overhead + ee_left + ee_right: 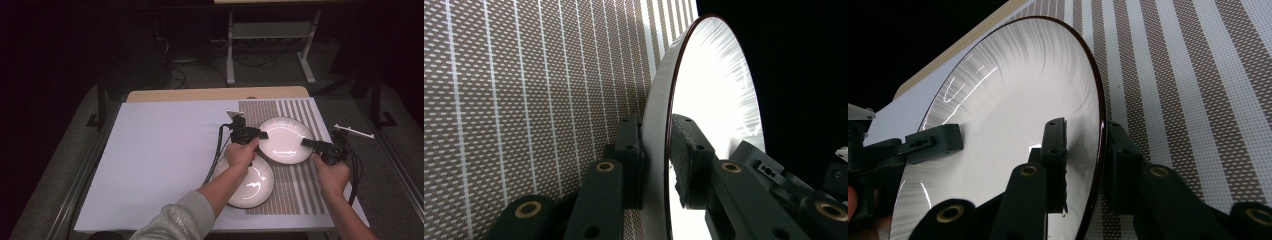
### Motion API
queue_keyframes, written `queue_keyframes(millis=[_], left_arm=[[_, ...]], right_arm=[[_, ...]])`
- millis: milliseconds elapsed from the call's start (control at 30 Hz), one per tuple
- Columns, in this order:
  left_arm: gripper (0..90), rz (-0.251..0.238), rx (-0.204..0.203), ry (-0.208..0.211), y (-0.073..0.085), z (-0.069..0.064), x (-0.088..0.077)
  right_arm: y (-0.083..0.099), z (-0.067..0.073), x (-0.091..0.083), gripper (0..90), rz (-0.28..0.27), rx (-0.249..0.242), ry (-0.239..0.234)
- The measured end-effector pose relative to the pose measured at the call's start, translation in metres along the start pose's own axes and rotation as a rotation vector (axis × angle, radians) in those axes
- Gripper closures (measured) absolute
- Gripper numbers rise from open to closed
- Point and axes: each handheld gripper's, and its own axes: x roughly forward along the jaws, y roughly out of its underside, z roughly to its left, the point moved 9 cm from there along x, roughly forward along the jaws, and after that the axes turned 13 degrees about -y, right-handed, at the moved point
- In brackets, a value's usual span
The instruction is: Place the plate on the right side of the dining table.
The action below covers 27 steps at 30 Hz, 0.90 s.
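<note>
A white plate with a dark rim (285, 142) sits over the far part of a brown-and-white striped placemat (295, 195). My left gripper (262, 134) is shut on its left rim, and my right gripper (306, 143) is shut on its right rim. In the left gripper view the plate (714, 90) stands edge-on, its rim pinched by the left gripper (656, 150). In the right gripper view the plate (1008, 90) has its rim between the jaws of the right gripper (1088, 150), with the left gripper (933, 142) on the opposite rim. I cannot tell whether the plate touches the mat.
A second white plate (250, 185) lies on the near left corner of the placemat, partly under the left forearm. A pale board (160, 160) covers the table to the left. A small white strip (354, 131) sticks out past the right edge. A metal frame (230, 50) stands beyond the table.
</note>
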Motion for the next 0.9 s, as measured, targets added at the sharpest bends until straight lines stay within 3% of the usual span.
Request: queue_keyframes(millis=[900], left_arm=[[69.5, 0.052, 0.071, -0.102, 0.001, -0.001, 0.016]], right_arm=[[0.003, -0.015, 0.003, 73.7, 0.026, 0.014, 0.024]])
